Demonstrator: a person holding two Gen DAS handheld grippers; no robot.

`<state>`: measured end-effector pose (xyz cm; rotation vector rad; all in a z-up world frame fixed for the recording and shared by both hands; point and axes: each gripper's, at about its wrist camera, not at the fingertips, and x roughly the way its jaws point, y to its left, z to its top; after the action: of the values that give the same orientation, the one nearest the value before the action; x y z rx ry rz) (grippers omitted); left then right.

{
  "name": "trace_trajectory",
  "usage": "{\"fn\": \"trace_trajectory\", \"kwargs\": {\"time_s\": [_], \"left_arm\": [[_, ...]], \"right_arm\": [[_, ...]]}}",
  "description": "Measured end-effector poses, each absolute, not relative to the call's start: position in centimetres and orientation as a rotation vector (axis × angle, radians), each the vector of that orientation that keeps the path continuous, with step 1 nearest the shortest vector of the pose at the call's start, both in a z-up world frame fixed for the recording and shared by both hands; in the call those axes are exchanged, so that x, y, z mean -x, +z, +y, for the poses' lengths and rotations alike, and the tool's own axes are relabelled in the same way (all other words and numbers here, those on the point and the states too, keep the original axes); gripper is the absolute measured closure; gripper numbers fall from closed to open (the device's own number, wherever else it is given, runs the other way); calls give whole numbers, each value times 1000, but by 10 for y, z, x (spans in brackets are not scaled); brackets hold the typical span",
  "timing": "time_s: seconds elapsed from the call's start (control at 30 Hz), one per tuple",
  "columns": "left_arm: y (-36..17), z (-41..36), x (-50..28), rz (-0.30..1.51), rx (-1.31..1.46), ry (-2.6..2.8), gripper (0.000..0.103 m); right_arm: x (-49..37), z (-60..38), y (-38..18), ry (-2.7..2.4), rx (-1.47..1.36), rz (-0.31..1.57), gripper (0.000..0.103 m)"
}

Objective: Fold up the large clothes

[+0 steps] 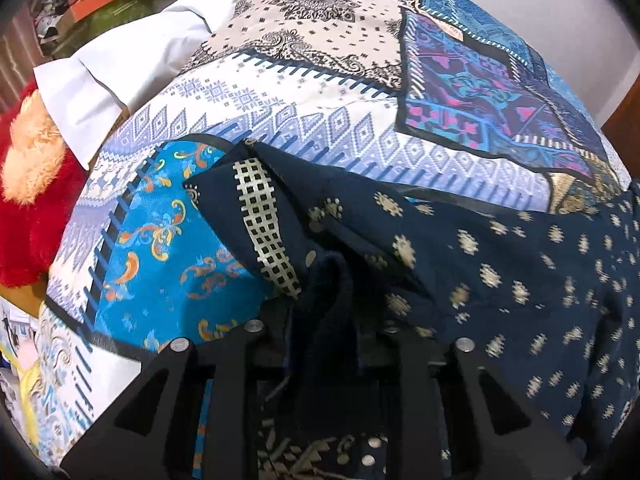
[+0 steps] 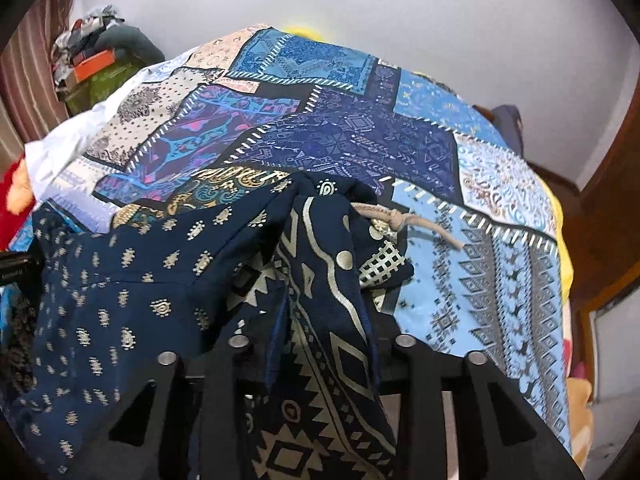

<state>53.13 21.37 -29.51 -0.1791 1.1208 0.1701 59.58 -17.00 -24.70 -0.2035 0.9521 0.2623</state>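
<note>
I have the navy printed garment (image 1: 500,264) bunched up at the near edge of the bed, lying on the patchwork bedsheet (image 1: 304,128), and both tools are in it.

Through the left wrist camera, my left gripper (image 1: 324,344) has a dark fold of the garment running down between its two black fingers (image 1: 236,364). The cloth fills the gap and rises in a ridge just ahead of the tips, so I read it as clenched on that fold. A cream band with a grid of dark squares (image 1: 264,220) crosses the garment just left of the ridge, and the small cream motifs spread away to the right. Off the left edge of the bed I see a red plush cushion (image 1: 36,216), and a white pillow (image 1: 120,68) lies farther up on the sheet.

Through the right wrist camera, my right gripper (image 2: 320,346) has the garment's border panel, navy with cream zigzags and diamonds, draped between its fingers (image 2: 412,364) and hanging toward the lens. The fabric packs the gap, so I read this as a grasp too. A beige drawstring with a knot (image 2: 404,220) pokes out of the gathered peak just beyond the tips and lies on the light blue patch of the sheet. A pile of clutter (image 2: 100,60) sits against the far wall
</note>
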Motion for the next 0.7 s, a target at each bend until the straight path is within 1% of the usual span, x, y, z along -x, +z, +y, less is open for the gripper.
{"fn": "trace_trajectory", "kwargs": {"time_s": [0.07,0.1,0.2,0.27,0.3,0.37,0.5,0.57,0.6,0.67,0.7], "left_arm": [[-296,214,-529,1108,184,173,77],[-296,213,-528,1102,178,176,77],[-294,209,-526,1102,146,175,73],[-289,207,-523,1116,118,181,65],[-287,206,-520,1123,108,184,63],[-278,203,-511,1130,95,170,63],[-248,189,-483,1084,53,141,61],[-227,180,-463,1052,37,122,54],[-217,176,-455,1033,31,110,53],[-193,165,-431,979,4,88,44],[-184,161,-420,954,-6,82,41]], "right_arm": [[-594,-174,-249,183,260,914,14],[-595,-176,-251,152,276,899,10],[-600,-193,-254,189,177,941,10],[-599,-198,-250,193,148,968,10],[-596,-199,-247,191,150,971,10],[-584,-201,-237,184,158,969,10],[-546,-204,-207,238,137,949,10],[-523,-201,-188,277,140,935,9],[-511,-200,-178,296,145,927,9],[-489,-196,-160,328,153,906,9],[-477,-193,-151,339,155,893,9]]}}
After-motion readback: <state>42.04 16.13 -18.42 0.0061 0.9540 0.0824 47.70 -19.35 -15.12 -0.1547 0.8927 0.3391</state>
